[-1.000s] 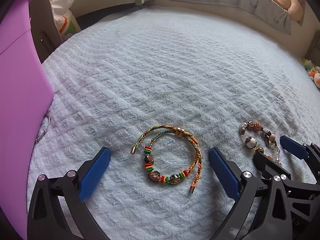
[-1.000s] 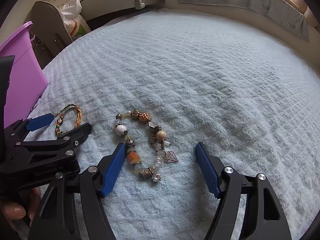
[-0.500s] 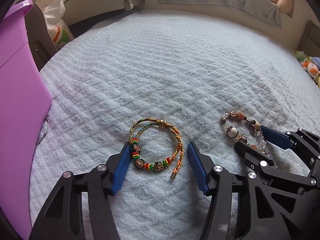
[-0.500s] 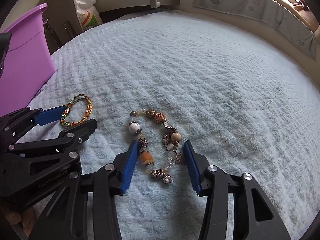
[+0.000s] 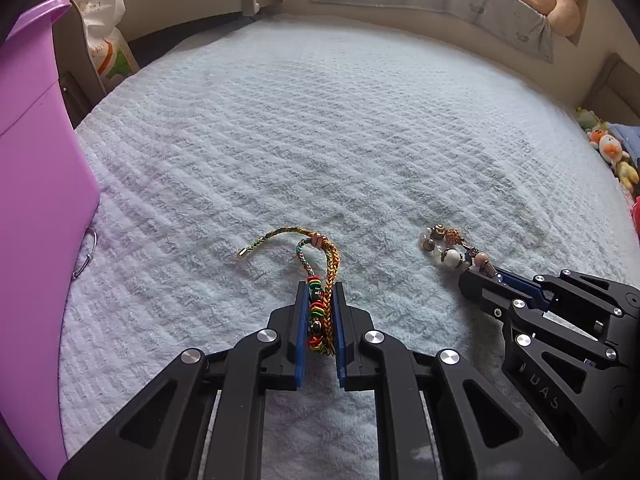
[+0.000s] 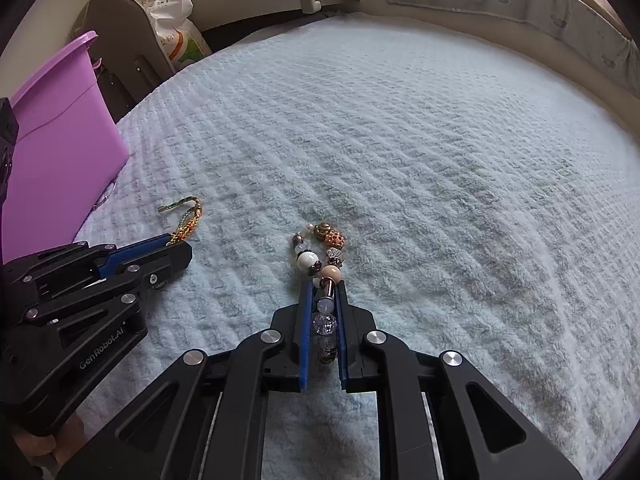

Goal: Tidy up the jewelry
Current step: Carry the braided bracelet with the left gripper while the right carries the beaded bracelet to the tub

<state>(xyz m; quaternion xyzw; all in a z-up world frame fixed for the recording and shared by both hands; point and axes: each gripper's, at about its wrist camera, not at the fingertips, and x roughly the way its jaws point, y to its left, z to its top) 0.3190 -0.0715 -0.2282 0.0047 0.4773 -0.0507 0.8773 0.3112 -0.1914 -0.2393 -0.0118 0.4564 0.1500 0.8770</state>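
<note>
Both claws wide apart a moment ago, now squeezing in on the jewelry. Braided bracelet round and flat on the bed before, now pinched into a long thin loop. Beaded bracelet squashed from a ring into a narrow line too.

Big pale blue bed blanket (image 5: pixel 360 128), fuzzy and bumpy, under everything. Purple bin (image 5: pixel 36 184) at the left edge of the bed, tall and plain, with a small metal ring (image 5: pixel 86 256) lying against its foot. White plastic bag (image 5: pixel 106 46) past the far left corner. Soft toys (image 5: pixel 608 146) off the right edge.

Left claw (image 5: pixel 319 322) near the front edge of the bed, blue pads (image 5: pixel 301 332) closing and pressed on the braided bracelet (image 5: pixel 320 276). Beads in red, green and yellow caught between the pads. Rest of the cord sticking out ahead on the blanket, one gold-tipped end lying off to the left.

Right claw (image 6: pixel 323 316) just beside it, toward the right, pads closing and clamped on the beaded bracelet (image 6: pixel 322 268). Clear and brown beads between the pads. White, peach and gold beads poking out in front, resting on the blanket.

Two bracelets apart, not touching.
</note>
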